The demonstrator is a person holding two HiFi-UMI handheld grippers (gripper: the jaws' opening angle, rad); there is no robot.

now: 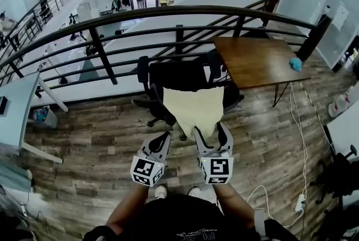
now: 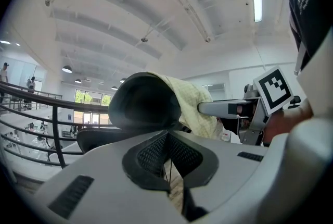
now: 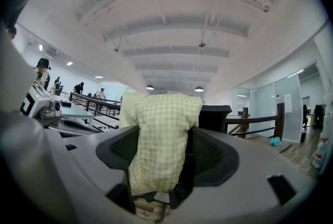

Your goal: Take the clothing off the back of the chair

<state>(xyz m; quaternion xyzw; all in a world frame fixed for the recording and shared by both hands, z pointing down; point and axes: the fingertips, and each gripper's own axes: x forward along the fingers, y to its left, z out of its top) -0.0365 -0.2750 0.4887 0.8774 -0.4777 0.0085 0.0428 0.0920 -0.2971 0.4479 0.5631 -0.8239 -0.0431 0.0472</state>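
Observation:
A pale yellow checked garment (image 1: 193, 108) hangs over the back of a black office chair (image 1: 168, 74) in front of me. My right gripper (image 1: 212, 132) is at the garment's lower end with its jaws wide. In the right gripper view the garment (image 3: 161, 129) hangs between the jaws of the right gripper (image 3: 158, 158), with a dark gap on its right side. My left gripper (image 1: 164, 138) sits just left of the garment's hem, jaws together. From the left gripper view, the left gripper (image 2: 167, 165) shows only a thin slit, with the chair back (image 2: 143, 103) and garment (image 2: 192, 103) ahead.
A dark metal railing (image 1: 168, 13) runs behind the chair above a lower floor. A wooden table (image 1: 258, 58) with a blue object (image 1: 295, 63) stands to the right. A light desk (image 1: 17, 111) is at the left. A white cable and power strip (image 1: 300, 200) lie on the floor.

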